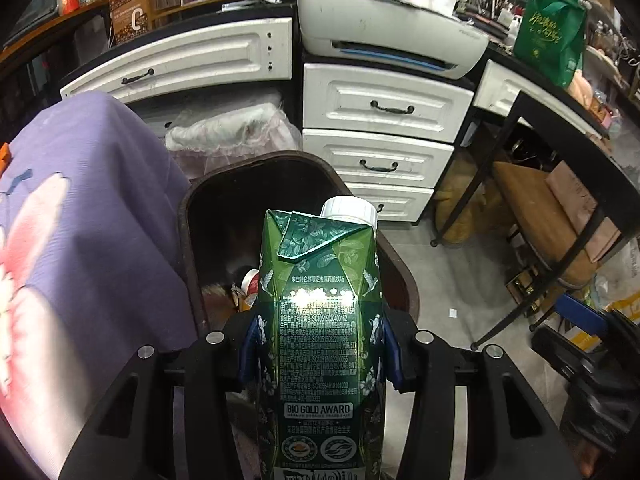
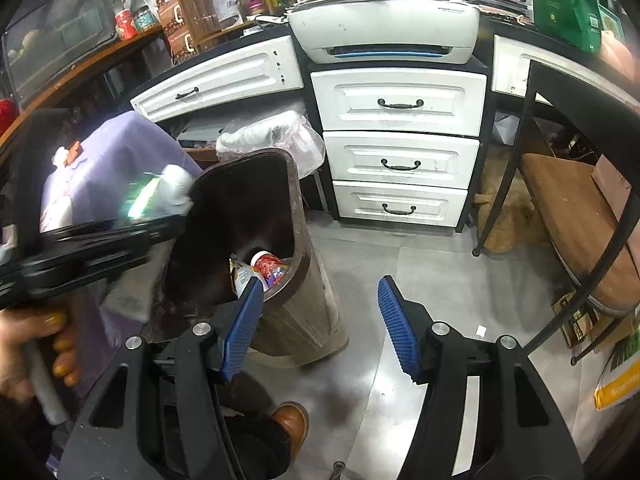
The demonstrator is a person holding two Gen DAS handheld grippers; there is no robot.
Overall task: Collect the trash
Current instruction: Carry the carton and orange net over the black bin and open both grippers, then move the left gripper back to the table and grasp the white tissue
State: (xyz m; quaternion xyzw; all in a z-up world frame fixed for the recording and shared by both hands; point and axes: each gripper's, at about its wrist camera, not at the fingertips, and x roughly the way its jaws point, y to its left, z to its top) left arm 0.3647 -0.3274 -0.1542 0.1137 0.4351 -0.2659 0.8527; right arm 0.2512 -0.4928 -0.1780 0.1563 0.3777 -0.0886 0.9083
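Left wrist shows our left gripper (image 1: 320,354) clamping the green milk carton (image 1: 320,320) over the part-filled trash bin (image 1: 192,208), release pending; right gripper (image 2: 320,328) fingers open, empty.

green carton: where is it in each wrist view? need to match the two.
Left wrist: green carton fills centre-bottom, clamped between the left gripper pads, white cap toward the brown bin.
Right wrist: blurred green-and-white carton at left, by the bin rim.
Shared landmark: white printer above the drawers.
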